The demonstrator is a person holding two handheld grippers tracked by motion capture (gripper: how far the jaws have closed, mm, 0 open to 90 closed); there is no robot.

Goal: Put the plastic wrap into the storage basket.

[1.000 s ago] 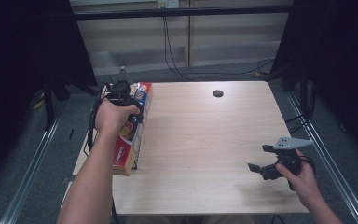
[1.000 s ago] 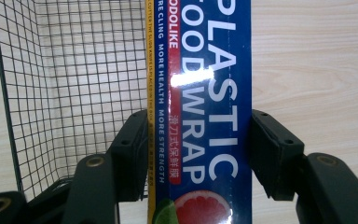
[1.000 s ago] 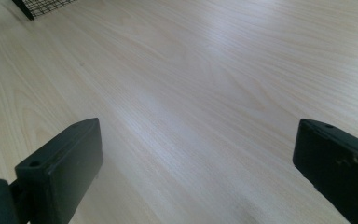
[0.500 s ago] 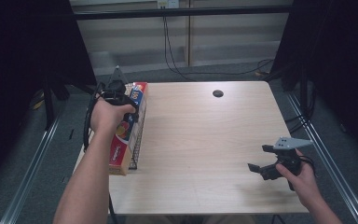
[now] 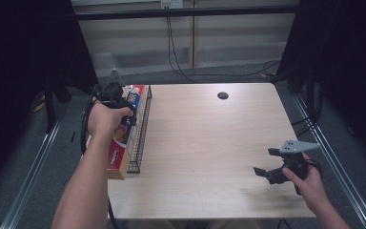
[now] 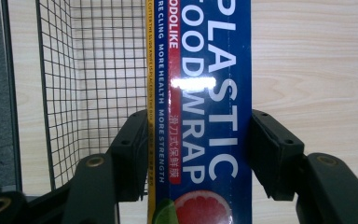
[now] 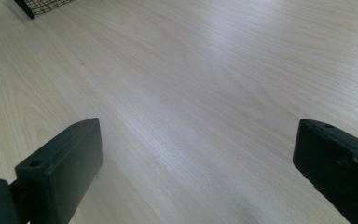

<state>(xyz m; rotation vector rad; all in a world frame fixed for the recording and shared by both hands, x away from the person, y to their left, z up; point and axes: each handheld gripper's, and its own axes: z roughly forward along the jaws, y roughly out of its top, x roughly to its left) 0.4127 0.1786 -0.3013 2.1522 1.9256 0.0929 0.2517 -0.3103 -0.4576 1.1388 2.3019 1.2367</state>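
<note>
High view: the long blue cardboard box of plastic food wrap (image 5: pixel 122 143) lies with its long axis running from the near edge of the light wooden table (image 5: pixel 209 143) toward the far edge, along the table's left side. Its far end sits at the black wire mesh basket (image 5: pixel 142 129), which stands lengthwise just to its right; its near end, orange-brown there, reaches a little past the basket's near corner. Whether the box rests inside the basket or over its left rim I cannot tell.

The left gripper (image 5: pixel 116 102) clamps the box across its width near the far end. In the left gripper view the two black jaws press on both long sides of the box (image 6: pixel 200 116), white lettering running along its length, with the basket's mesh (image 6: pixel 98 70) beside it showing nothing inside.

The right gripper (image 5: pixel 271 167) hovers low over the bare table at the near right, well apart from the box, jaws spread wide with nothing between them
</note>
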